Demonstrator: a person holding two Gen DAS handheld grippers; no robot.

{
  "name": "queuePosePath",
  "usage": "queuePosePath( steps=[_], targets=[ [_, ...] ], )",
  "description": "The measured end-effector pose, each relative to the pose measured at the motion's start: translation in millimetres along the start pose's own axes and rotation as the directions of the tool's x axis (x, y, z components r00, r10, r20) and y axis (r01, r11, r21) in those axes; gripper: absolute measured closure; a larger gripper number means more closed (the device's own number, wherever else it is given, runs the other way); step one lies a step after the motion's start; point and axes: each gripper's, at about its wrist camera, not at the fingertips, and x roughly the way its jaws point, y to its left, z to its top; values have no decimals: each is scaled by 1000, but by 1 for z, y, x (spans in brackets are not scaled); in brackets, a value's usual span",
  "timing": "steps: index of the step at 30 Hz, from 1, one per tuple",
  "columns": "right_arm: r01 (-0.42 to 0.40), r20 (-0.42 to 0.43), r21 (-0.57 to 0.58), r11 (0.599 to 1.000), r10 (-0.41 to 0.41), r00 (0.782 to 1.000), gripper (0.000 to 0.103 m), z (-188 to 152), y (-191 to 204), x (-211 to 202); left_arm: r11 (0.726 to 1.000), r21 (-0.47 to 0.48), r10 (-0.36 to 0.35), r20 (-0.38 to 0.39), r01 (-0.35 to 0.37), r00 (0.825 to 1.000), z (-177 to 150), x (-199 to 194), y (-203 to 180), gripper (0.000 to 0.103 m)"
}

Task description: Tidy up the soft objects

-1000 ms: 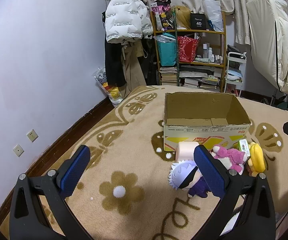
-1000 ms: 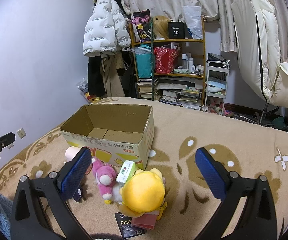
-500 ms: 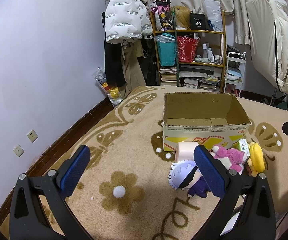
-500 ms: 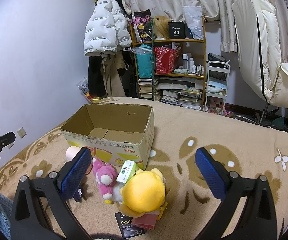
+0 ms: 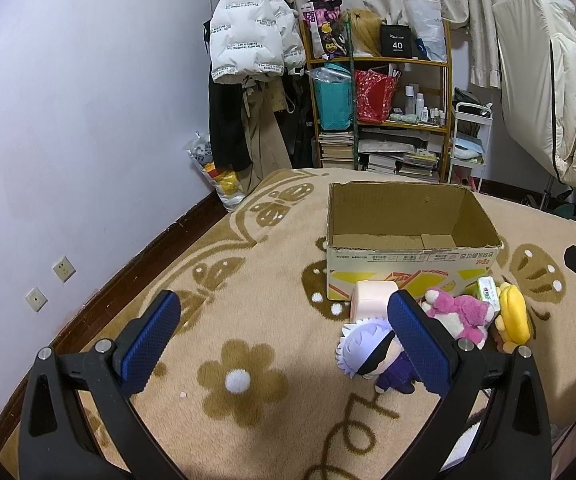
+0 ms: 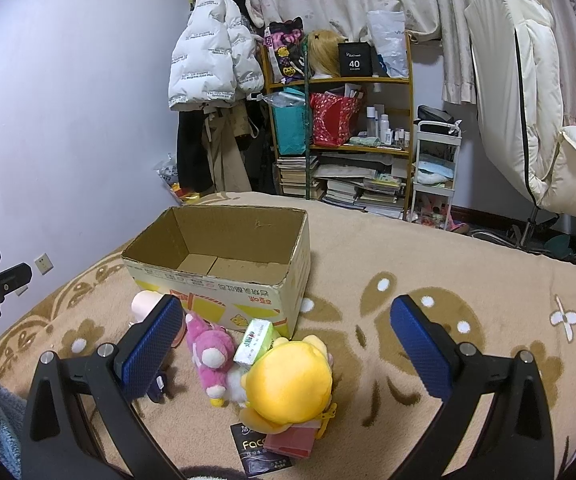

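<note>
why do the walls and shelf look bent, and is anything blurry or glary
Left wrist view: fisheye bends the wall and shelf, corners vignetted black, cardboard box sharp. Right wrist view: same curvature, yellow plush sharp, even indoor light, no glare.

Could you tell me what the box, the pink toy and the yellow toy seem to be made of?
The box looks like matte brown corrugated cardboard, printed outside, with worn, frayed rims. The pink toy looks like fuzzy plush fabric, its nap visibly tufted. The yellow toy seems to be smoother, short-pile plush, probably stuffed, judging by its rounded shape.
</note>
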Motion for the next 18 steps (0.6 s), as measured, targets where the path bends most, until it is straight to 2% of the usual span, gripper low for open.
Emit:
queuePosePath(
  steps=[7, 11, 18],
  targets=[
    [0, -2, 0, 1000, 0, 1000, 0, 1, 0, -1, 1000, 0, -1, -8, 1, 1000, 0, 1, -1, 1],
    [15, -15, 10, 1000, -15, 1000, 0, -5, 0, 5, 999, -24, -32, -63, 30, 997, -5, 9, 0, 1],
    [-9, -70, 87, 996, 15, 997, 0, -7, -14, 12, 999, -34, -40, -99, 37, 994, 0, 14, -2, 1]
  ],
)
